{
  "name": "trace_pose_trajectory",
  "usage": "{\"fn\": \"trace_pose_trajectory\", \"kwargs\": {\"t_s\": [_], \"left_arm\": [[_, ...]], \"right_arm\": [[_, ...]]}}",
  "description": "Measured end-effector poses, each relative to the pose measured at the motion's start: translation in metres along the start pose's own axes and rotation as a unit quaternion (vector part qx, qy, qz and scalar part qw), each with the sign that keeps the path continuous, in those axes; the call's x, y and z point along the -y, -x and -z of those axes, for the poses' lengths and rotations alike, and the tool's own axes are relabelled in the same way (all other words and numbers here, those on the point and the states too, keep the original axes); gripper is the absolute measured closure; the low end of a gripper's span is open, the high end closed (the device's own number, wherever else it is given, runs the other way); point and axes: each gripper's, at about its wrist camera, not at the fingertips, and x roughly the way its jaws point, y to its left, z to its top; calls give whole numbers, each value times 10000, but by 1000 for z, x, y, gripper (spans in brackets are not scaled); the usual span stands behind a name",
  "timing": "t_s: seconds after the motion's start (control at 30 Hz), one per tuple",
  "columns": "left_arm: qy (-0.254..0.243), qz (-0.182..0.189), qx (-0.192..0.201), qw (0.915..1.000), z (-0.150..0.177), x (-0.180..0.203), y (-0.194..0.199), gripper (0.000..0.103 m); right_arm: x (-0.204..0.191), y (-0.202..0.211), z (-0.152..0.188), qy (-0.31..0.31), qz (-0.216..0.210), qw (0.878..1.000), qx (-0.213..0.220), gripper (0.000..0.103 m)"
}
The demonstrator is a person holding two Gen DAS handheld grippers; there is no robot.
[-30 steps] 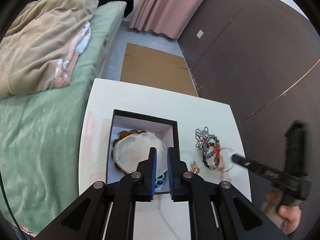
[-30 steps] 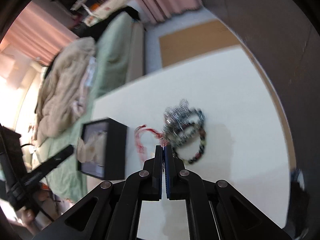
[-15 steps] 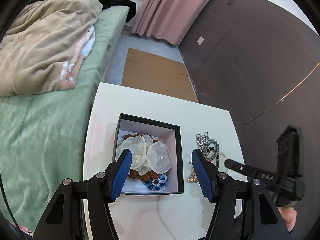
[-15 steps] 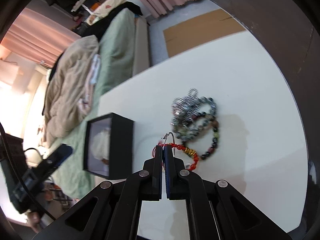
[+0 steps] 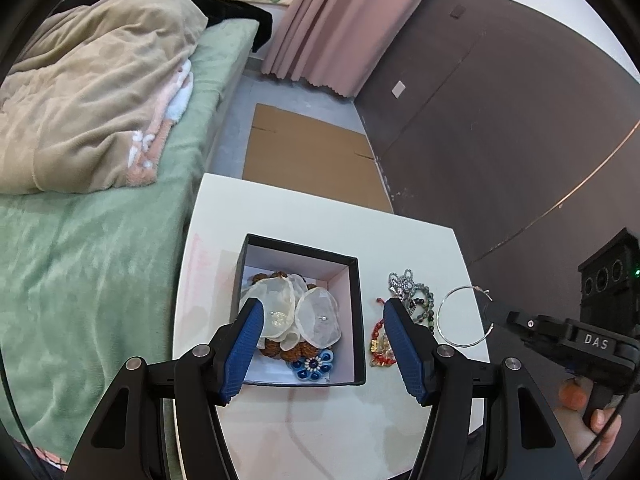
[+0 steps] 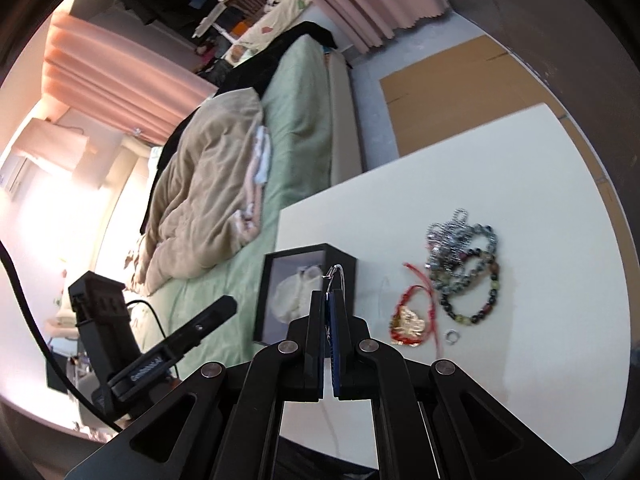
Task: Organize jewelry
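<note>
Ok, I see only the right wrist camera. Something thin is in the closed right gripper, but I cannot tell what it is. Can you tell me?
Observer: The right gripper pinches a big silver hoop by its rim.
Operator: Is the box already full?
Observer: No. The box holds pale round discs, brown beads and a blue flower piece, and part of its floor is bare.
Operator: And the left gripper, does it hold anything?
Observer: No. The left gripper points down at the box; its jaws have just been opening, and nothing is between them.
</note>
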Motion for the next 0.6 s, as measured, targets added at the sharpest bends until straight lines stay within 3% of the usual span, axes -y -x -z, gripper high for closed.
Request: {"fn": "trace_pose_trajectory", "kwargs": {"t_s": [0.27, 0.33, 0.37, 0.4, 0.6], "left_arm": [[61, -97, 75, 9999, 0, -14, 13, 36], [124, -149, 103, 9998, -1, -19, 16, 28], [148, -168, 126, 9997, -1, -22, 18, 23], [164, -190, 154, 9996, -1, -23, 20, 21], [129, -167, 177, 9996, -1, -22, 20, 19]], "right_arm": [[-35, -33, -5, 196, -384, 9989, -187, 99], [-38, -46, -6, 170, -489, 9980, -359, 88], [-37, -51, -6, 132, -448, 9979, -456, 58], [-36, -54, -5, 100, -317, 9985, -433, 37], [-26, -43, 2, 175, -283, 9989, -342, 36]]}}
